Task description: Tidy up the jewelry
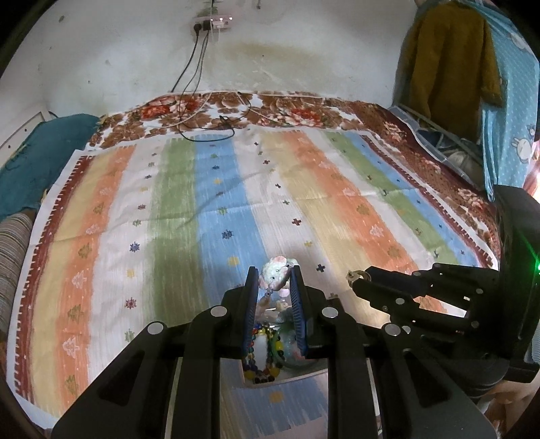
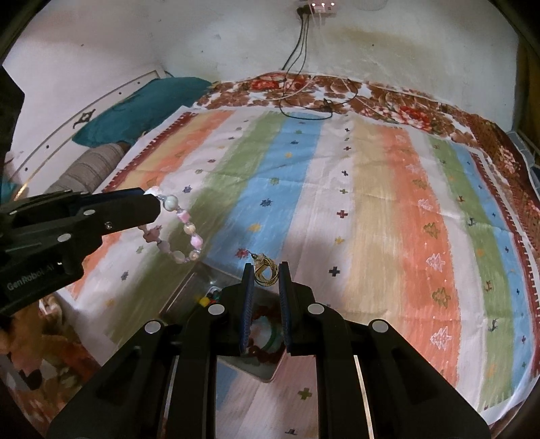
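Observation:
My left gripper (image 1: 274, 275) is shut on a pale pink and white beaded bracelet (image 1: 275, 275), held above the bed. In the right wrist view it (image 2: 153, 197) enters from the left with the bracelet (image 2: 184, 233) hanging from its tip. My right gripper (image 2: 265, 275) is shut on a gold earring (image 2: 265, 270) with coiled wire; in the left wrist view it (image 1: 357, 278) shows at right with the earring (image 1: 354, 277) at its tip. Below both grippers lies a jewelry box (image 2: 189, 287) holding coloured bead strings (image 1: 263, 354).
A striped bedsheet (image 1: 236, 202) covers the bed over a brown floral blanket (image 1: 303, 111). Black and white cables (image 1: 202, 114) lie at the far edge under a wall socket (image 1: 212, 22). A teal pillow (image 1: 37, 158) lies at left. Clothes (image 1: 449, 57) hang at right.

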The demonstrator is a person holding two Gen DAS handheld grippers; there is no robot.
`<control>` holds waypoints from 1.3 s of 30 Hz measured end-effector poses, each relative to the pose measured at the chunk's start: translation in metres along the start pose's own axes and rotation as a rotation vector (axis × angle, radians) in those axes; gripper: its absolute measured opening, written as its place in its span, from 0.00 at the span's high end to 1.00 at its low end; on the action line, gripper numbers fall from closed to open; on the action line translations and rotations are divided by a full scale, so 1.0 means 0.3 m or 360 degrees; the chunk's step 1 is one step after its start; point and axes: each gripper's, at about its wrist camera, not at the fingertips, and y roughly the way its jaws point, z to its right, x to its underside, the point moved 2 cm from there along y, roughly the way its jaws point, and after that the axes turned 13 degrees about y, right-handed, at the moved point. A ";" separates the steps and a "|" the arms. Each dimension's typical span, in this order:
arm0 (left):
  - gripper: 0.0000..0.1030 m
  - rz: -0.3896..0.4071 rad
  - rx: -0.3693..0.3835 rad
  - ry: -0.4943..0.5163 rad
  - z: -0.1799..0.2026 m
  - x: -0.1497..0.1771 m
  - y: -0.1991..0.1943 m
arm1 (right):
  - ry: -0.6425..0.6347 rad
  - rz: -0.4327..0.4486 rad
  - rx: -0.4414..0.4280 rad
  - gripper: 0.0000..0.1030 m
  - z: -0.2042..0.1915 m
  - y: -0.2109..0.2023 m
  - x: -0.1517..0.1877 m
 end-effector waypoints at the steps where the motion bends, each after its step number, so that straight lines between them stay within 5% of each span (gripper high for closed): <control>1: 0.82 0.0002 0.0002 0.0002 0.003 0.002 -0.003 | -0.0003 -0.0001 -0.0003 0.85 -0.002 -0.002 0.004; 9: 0.81 -0.0030 0.0037 0.0000 0.016 0.036 -0.012 | -0.0008 -0.0001 -0.0025 0.83 -0.009 -0.027 0.036; 11: 0.65 -0.0027 0.0031 -0.0023 0.010 0.041 -0.021 | 0.0004 0.0015 -0.0022 0.54 -0.005 -0.042 0.041; 18: 0.41 -0.0038 0.0050 -0.0041 0.000 0.070 -0.043 | -0.0059 0.0053 0.0033 0.48 0.006 -0.081 0.072; 33: 0.08 -0.0041 0.0090 -0.0026 0.019 0.152 -0.102 | 0.0043 0.0055 -0.0063 0.21 0.077 -0.162 0.126; 39: 0.06 -0.0056 0.0007 -0.0003 0.025 0.178 -0.115 | 0.0053 0.0053 -0.0090 0.14 0.080 -0.176 0.130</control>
